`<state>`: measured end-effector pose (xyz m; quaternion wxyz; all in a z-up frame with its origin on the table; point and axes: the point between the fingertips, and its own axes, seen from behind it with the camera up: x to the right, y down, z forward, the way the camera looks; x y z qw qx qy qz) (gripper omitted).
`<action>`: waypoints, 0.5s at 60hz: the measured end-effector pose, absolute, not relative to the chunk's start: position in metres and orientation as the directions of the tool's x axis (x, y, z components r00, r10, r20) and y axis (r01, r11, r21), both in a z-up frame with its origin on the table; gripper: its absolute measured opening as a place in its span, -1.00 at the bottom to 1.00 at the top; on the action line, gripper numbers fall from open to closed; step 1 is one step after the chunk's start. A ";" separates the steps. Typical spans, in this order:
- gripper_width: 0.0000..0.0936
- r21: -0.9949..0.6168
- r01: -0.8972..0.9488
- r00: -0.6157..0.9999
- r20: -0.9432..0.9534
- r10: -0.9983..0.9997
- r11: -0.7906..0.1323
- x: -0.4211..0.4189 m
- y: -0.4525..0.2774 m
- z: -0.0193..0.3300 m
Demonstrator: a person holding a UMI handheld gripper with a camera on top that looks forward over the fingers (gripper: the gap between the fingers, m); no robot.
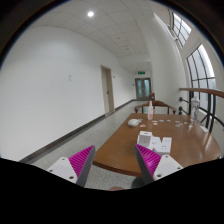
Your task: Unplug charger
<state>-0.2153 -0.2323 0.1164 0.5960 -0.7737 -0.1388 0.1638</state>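
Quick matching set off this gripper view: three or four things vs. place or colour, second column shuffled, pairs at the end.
Things:
1. claw
2. wooden table
3. white box
4. door

Descriptions:
A. brown, carries small items
B. far wall, closed, pale
C. open, magenta pads, nothing between fingers
D. on the table just ahead of the fingers

Pairs: 1-C, 2-A, 3-D, 4-B

Your gripper (114,165), two pale grey fingers (66,168), each faced with a bright magenta ridged pad (148,160), pads tapering to blunt tips, dark housing beneath
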 end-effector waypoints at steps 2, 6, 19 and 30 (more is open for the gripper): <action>0.73 -0.969 0.022 0.911 -0.081 0.404 -0.245 -0.214 -0.226 0.113; 0.72 -0.968 0.025 0.920 -0.075 0.385 -0.248 -0.211 -0.218 0.107; 0.72 -0.951 0.033 0.950 -0.066 0.304 -0.308 -0.179 -0.149 0.081; 0.71 -0.950 0.048 0.982 -0.011 0.187 -0.309 -0.142 -0.091 0.066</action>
